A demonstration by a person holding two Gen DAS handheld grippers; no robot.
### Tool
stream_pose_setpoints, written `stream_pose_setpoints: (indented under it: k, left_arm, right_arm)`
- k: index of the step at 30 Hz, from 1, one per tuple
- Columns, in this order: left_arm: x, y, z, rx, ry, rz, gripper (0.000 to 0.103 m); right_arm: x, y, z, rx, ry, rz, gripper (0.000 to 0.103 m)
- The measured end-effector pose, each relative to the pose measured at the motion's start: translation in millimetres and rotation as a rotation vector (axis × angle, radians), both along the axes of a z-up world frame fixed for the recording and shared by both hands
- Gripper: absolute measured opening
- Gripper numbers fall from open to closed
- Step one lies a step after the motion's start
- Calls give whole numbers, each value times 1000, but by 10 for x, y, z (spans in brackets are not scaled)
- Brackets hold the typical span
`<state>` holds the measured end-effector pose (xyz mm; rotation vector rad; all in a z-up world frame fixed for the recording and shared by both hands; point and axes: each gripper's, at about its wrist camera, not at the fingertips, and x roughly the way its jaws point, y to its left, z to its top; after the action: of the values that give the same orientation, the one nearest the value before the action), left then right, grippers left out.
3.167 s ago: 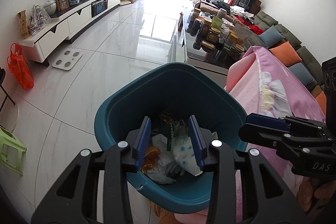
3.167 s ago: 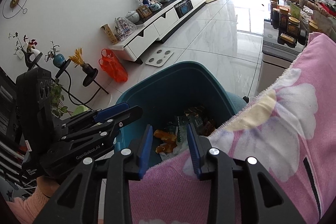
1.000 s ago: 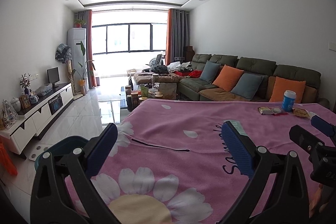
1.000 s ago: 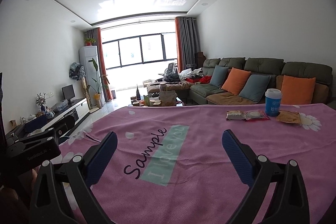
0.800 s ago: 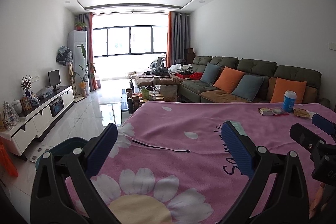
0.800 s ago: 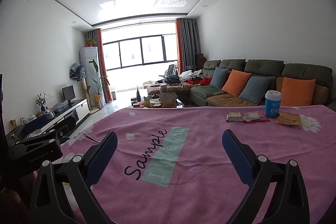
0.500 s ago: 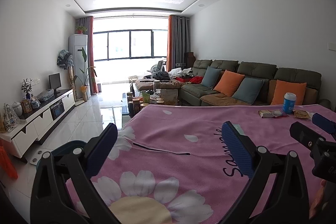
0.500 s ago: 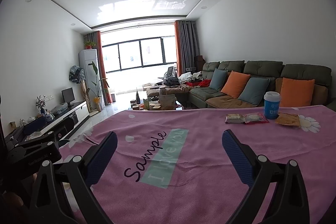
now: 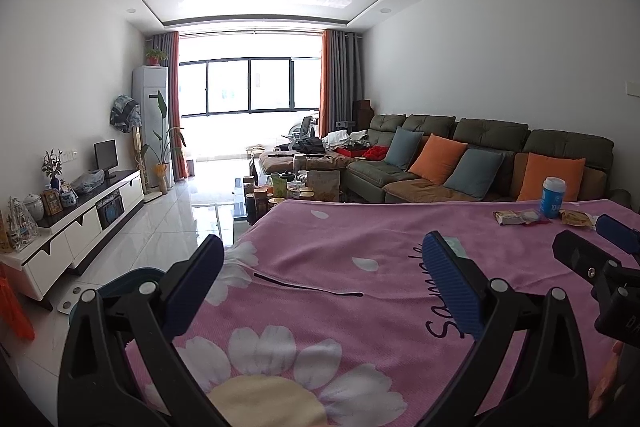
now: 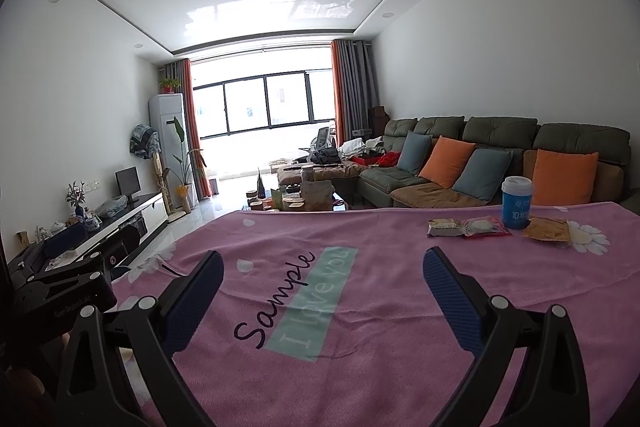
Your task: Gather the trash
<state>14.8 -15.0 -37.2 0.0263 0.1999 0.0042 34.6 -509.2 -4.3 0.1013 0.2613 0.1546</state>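
Observation:
Three snack wrappers lie at the far right of the pink tablecloth (image 10: pixel 380 307): a tan one (image 10: pixel 444 228), a red one (image 10: pixel 486 227) and an orange-brown one (image 10: pixel 547 230). A blue cup (image 10: pixel 516 202) stands between them. They also show in the left wrist view (image 9: pixel 516 217). My right gripper (image 10: pixel 323 287) is open and empty, above the cloth's printed words. My left gripper (image 9: pixel 323 283) is open and empty over the cloth's left end. The teal trash bin (image 9: pixel 120 281) shows only as a rim beside the table's left edge.
A green sofa (image 10: pixel 500 155) with orange and grey cushions stands behind the table. A coffee table crowded with jars (image 9: pixel 280 189) is beyond the table's far edge. A white TV cabinet (image 9: pixel 76 223) lines the left wall, with tiled floor between.
3.2 s ago both grippers were nearly shut, pointing down over the trash bin. Now both are wide open, raised level over the table. In the last second the views tilt up slightly.

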Motion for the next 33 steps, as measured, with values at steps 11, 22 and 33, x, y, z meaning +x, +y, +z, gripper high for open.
stream_pose_setpoints:
  k: [11,22,33]
  left_arm:
    - [28,1,-13,1,0,11,98]
    - [10,12,-24,9,-7,25,98]
    - [-30,4,-18,14,-19,24,98]
  right_arm:
    - [-2,-9,6,-2,2,3,96]
    - [-9,10,22,-4,1,2,96]
    - [-4,7,18,-2,3,1,96]
